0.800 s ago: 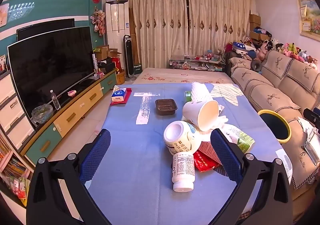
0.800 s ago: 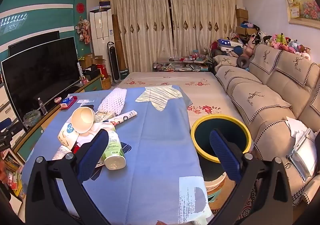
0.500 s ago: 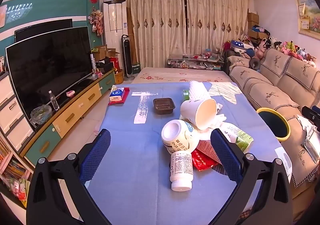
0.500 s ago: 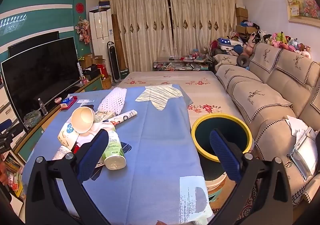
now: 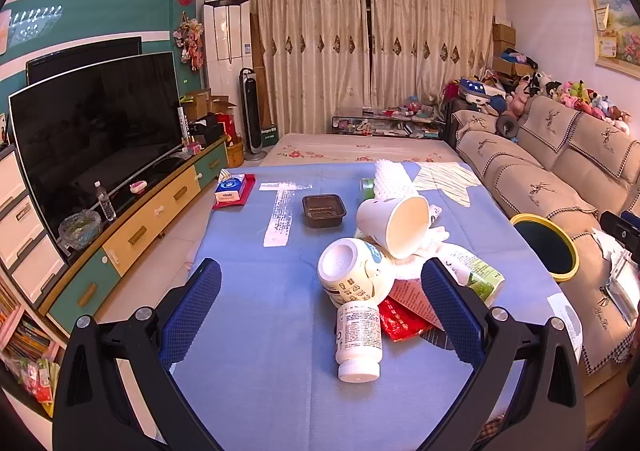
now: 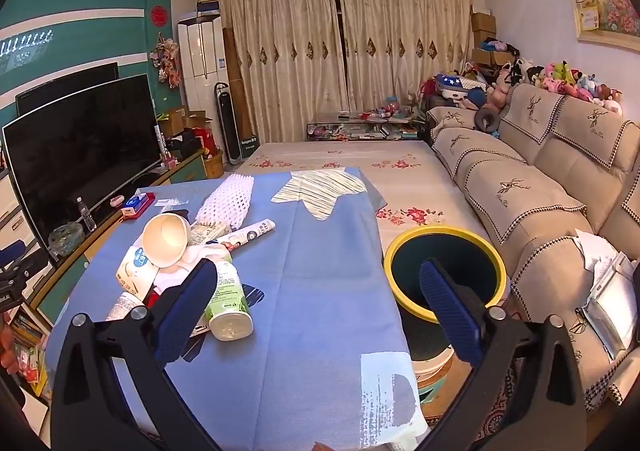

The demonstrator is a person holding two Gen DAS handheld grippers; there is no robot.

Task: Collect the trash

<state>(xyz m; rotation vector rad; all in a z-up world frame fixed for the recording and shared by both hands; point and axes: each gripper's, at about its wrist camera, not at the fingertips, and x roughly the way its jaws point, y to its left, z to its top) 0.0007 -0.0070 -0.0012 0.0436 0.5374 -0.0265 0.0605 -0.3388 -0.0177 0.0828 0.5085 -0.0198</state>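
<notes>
A trash pile lies on the blue tablecloth [image 5: 256, 291]. It holds a white pill bottle [image 5: 357, 339], a round white tub [image 5: 352, 277], a tipped paper cup [image 5: 394, 225], a red wrapper [image 5: 400, 319] and a green-labelled bottle [image 5: 468, 271]. My left gripper [image 5: 320, 311] is open and empty, hovering just before the pile. In the right wrist view the green-labelled bottle [image 6: 228, 299] and paper cup [image 6: 166, 239] lie at left. My right gripper [image 6: 320, 307] is open and empty over the cloth. The yellow-rimmed bin [image 6: 444, 275] stands at the table's right edge.
A black tray [image 5: 323, 209], a white mesh sleeve [image 5: 390, 181], a red-and-blue box [image 5: 232, 189] and a striped paper [image 6: 320, 189] lie farther back. A TV cabinet [image 5: 120, 235] runs along the left, a sofa [image 6: 540, 211] along the right.
The left wrist view has shifted slightly, so the pile sits a little further left and lower. The right gripper has barely moved. Both stay open.
</notes>
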